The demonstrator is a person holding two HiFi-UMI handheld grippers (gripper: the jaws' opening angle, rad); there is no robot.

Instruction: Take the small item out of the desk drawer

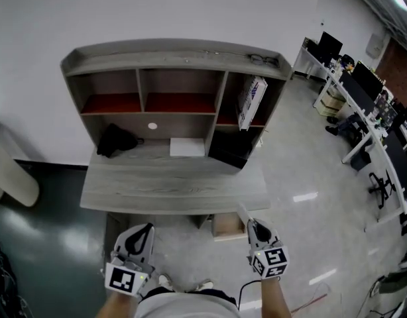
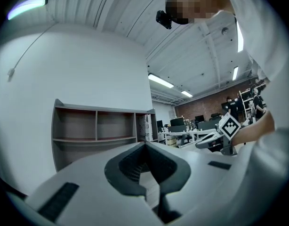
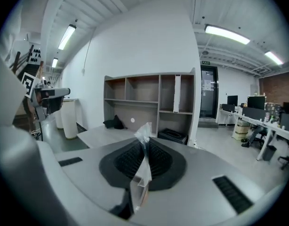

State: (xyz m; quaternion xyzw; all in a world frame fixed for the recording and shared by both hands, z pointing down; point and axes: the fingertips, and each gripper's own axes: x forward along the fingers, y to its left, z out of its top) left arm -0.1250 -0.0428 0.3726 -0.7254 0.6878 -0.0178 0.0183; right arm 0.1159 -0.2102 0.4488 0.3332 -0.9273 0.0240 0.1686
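Right tool (image 3: 145, 142) pinches the small clear packet (image 3: 144, 172) tight between its jaws, near the bench (image 1: 170, 187); left tool (image 2: 147, 144) closed, empty

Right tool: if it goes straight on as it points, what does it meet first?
Probably the hutch, low down near the black bin. The right tool, shut on a clear bag, seems to sit above the desktop, so that path looks free until then. Depth is unclear.
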